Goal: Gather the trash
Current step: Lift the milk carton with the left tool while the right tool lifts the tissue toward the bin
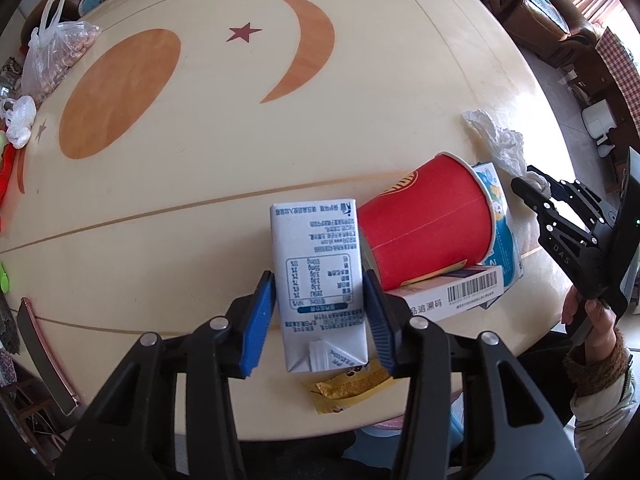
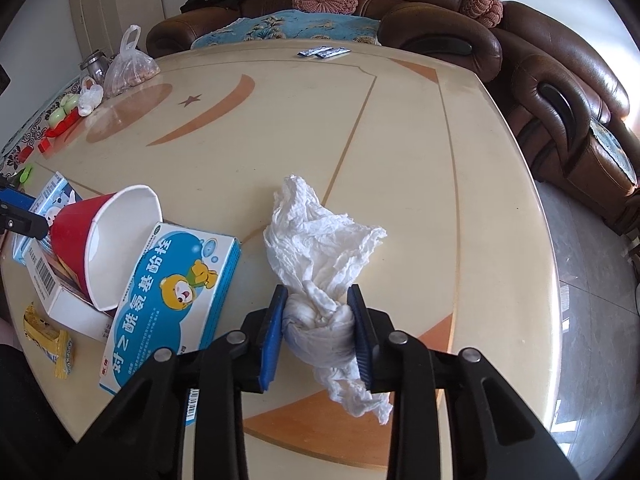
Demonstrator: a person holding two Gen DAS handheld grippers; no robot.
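A red paper cup (image 1: 426, 226) lies on its side on the cream bench (image 1: 240, 140), and serves as the landmark here. Just left of the cup, the left gripper (image 1: 320, 316) pinches a white milk carton (image 1: 316, 276) between its blue pads. To the cup's right, past a blue medicine box (image 2: 176, 296), the right gripper (image 2: 318, 332) is pressed onto a crumpled white tissue (image 2: 320, 248), squeezing its knotted end. The carton touches the cup, so lifting it could roll the cup or nudge the white barcode box (image 1: 452, 294) under it. The tissue's loose tail may snag or tear. A yellow wrapper (image 1: 348, 388) lies near the cup, probably partly under the carton.
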